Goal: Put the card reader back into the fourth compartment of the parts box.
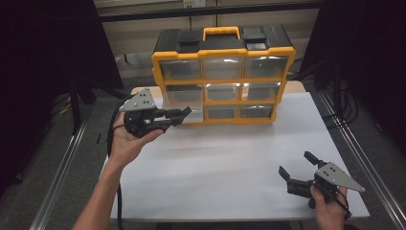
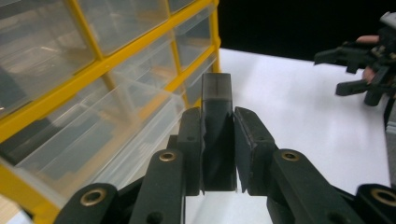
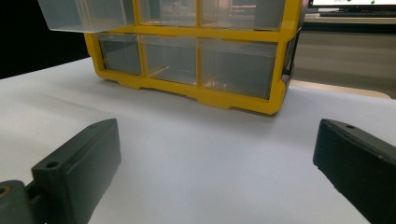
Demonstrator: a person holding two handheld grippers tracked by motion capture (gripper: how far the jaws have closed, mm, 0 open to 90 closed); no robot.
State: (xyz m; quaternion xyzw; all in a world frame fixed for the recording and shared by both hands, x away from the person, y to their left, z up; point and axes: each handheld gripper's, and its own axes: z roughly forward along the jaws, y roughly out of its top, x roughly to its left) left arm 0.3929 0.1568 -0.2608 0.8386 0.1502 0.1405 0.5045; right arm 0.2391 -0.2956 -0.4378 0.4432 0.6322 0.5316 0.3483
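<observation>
A yellow and black organiser (image 1: 158,72) with clear drawers stands at the back of the white table (image 1: 230,158). One clear drawer (image 1: 184,101) on its left side is pulled out, seen close up (image 2: 107,135) in the left gripper view. My left gripper (image 1: 184,114) hovers just in front of that drawer, shut on a small dark rectangular block (image 2: 217,126) that stands up between the pads. My right gripper (image 1: 295,163) rests low at the table's front right, open with nothing between its jaws (image 3: 219,163).
The organiser's bottom drawers (image 3: 233,65) are closed. White tabletop stretches between the two grippers. Metal rails (image 1: 72,148) run along both sides of the table, and the surroundings are dark. The right gripper (image 2: 359,65) shows far off in the left gripper view.
</observation>
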